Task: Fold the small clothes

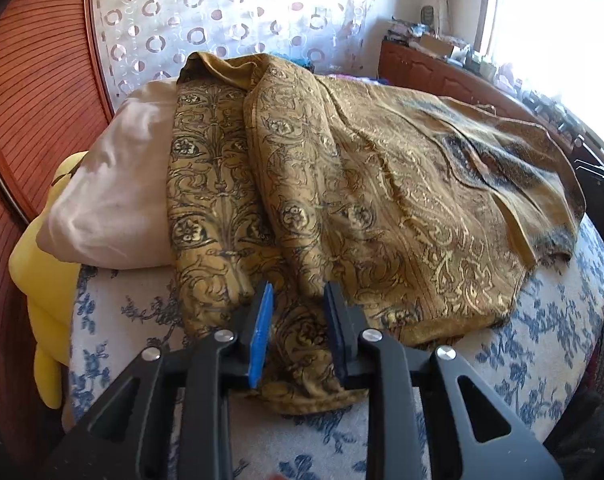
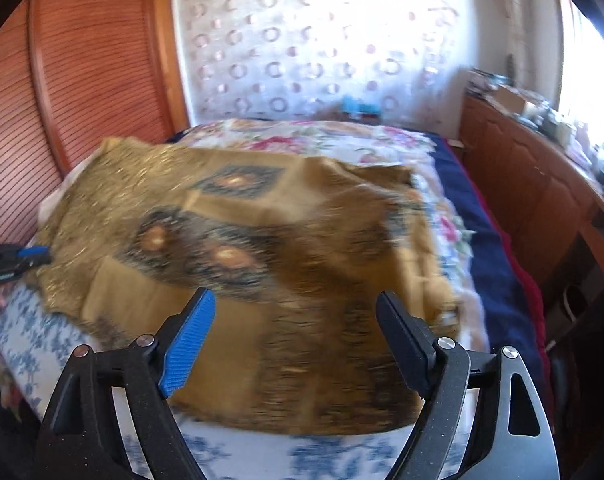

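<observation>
Pinching gold patterned cloth [image 1: 342,200] corner, left gripper [image 1: 297,312], right gripper [image 2: 295,320] jaws spread above it.

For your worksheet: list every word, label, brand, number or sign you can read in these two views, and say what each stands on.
None can be read.
Left tongs, seen at the edge of the right wrist view: a small pale mark on the black body, too small and blurred to read.
Gold patterned cloth: ornament only, no lettering.
Blue floral bedsheet: flowers only, no lettering.

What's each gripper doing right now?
Left gripper: closed on a corner of the golden patterned cloth.
Right gripper: open, holding nothing, above the cloth.
</observation>
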Available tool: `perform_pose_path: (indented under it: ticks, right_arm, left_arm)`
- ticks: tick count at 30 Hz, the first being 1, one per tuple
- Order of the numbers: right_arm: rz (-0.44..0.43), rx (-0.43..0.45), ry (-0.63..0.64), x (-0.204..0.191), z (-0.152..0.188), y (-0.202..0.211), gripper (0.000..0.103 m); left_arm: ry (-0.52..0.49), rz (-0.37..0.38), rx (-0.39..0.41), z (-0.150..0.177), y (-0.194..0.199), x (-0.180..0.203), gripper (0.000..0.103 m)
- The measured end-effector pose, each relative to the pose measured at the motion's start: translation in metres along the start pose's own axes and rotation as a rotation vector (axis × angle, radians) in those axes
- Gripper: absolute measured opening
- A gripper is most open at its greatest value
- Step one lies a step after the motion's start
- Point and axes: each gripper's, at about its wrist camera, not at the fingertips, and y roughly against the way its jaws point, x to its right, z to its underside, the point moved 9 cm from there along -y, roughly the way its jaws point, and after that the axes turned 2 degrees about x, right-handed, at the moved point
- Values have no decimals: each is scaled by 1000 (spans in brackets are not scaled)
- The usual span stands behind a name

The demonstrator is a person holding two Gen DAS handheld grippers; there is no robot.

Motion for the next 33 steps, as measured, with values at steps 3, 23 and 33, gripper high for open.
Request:
perform_pose_path:
  ticks: [3,23,33]
  right_arm:
    - [-10,-19,39,-18,7,-8,84]
    - [-50,-70,15,-24,38,-25,84]
    - [-56,-71,6,-23,38,-26,84]
  left_arm:
    - [-5,-35,30,-3,14,-9,30]
    - [192,201,-32,2,2,-29,37]
    - [181,230,-39,-12,-8,-4,38]
